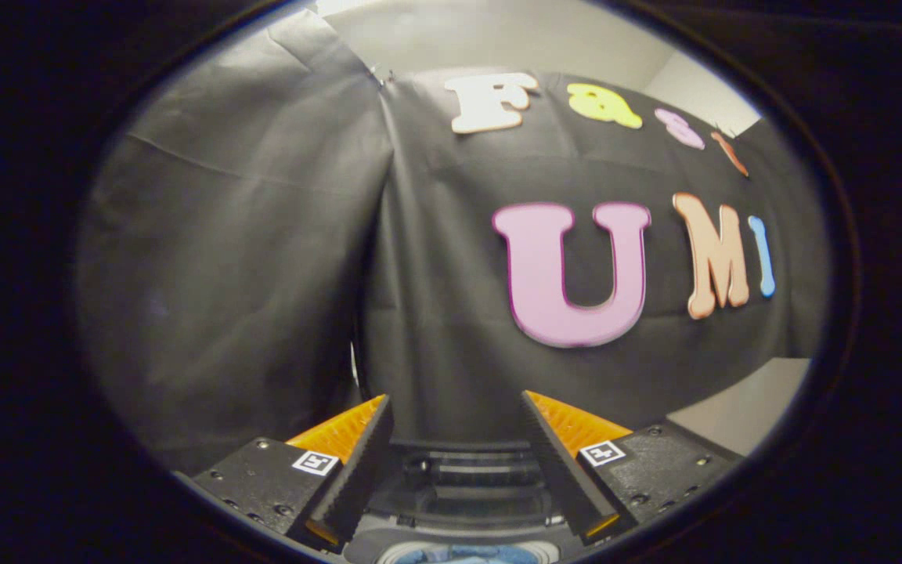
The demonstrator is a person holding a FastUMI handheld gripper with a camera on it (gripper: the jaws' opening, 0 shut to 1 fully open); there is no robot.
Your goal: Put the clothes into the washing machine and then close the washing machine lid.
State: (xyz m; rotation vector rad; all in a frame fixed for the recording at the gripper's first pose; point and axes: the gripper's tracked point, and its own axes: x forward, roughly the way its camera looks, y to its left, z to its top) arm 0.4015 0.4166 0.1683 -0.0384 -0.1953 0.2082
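The claw [457, 407] we find released and empty, fingers parted above the washing machine [463, 478], in whose open drum blue clothes [467, 554] lie below the fingers, so we judge loading done or nearly, with the lid left to close.

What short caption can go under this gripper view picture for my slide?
Open gripper held up facing the black cloth wall, nothing between its fingers, with the washing machine just below.
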